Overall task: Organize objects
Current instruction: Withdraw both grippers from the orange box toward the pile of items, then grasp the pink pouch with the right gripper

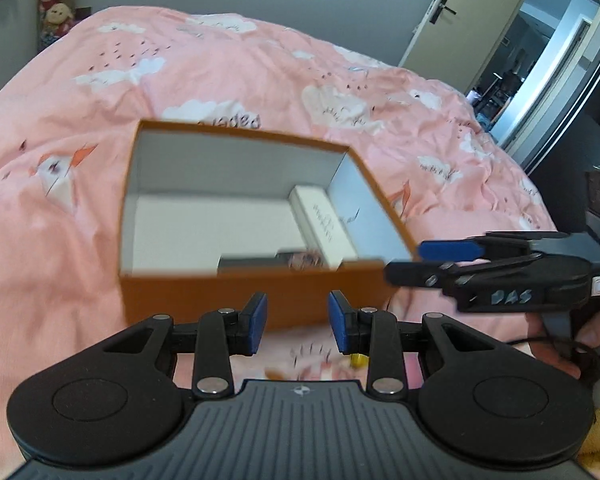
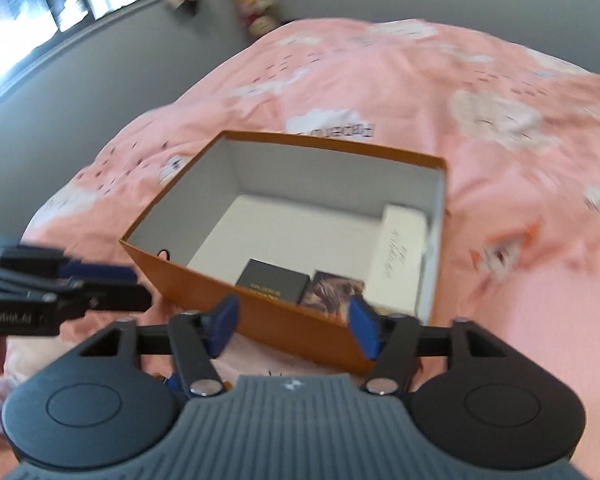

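A pink cloud-printed bedspread (image 1: 228, 64) is seen covering the bed. An open orange box (image 2: 260, 312) rests on it. Inside, a white box (image 2: 400, 256) lies along the right wall, a black box (image 2: 274, 285) and a patterned box (image 2: 332, 289) sit side by side at the near wall. The left gripper (image 1: 298, 322) is held before the box, jaws narrowly parted, nothing between them. The right gripper (image 2: 294, 328) is held wider apart, empty, over the near wall.
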`<state>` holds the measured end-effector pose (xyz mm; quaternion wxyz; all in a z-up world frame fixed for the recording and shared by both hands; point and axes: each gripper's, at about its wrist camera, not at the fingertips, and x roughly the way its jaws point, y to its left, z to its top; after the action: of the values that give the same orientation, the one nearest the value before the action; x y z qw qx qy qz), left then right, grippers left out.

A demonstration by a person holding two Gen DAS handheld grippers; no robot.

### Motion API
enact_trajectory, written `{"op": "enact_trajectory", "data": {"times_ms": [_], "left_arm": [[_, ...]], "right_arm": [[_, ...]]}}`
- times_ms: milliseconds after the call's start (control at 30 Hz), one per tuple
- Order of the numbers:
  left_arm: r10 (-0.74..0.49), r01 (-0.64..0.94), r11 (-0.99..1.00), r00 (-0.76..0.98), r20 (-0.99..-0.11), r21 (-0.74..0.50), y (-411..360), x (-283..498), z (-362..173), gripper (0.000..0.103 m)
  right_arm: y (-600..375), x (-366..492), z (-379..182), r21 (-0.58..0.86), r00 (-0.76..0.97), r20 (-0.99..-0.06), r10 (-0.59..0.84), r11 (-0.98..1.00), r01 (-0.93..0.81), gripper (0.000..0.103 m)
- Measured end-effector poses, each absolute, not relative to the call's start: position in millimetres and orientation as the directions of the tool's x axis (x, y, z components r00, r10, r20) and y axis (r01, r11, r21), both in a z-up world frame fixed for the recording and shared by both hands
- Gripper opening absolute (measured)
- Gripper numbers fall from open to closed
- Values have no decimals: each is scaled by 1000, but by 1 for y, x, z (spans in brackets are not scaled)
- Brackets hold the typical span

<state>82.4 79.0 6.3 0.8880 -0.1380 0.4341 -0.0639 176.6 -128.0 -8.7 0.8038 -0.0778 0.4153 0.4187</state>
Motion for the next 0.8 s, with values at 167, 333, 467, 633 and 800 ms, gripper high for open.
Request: {"op": "enact_trajectory", "data": {"times_ms": [167,333,467,633,800], "left_arm": [[-232,-15,955,583,-778,-296,77,50,-16,38],[-235,5,959,568,-788,-282,67,34,-30,38],[-297,32,941,556,-776,-337,58,33,-36,38],[-363,65,918,535,-763,-391,44,41,-41,38],[-418,140,904,486,-767,-403,19,64,-44,38]], "right_arm": [[-148,154,-36,295,314,-733,604,697,-654,65],[-171,159,-61,322,290,-790,540,768,-553,64],[-184,155,-72,261,324,-830,454,830,-493,58],[-196,146,-90,250,316,-865,390,880,-404,57],[-211,151,-109,309,241,-885,399,889,-338,57]]}}
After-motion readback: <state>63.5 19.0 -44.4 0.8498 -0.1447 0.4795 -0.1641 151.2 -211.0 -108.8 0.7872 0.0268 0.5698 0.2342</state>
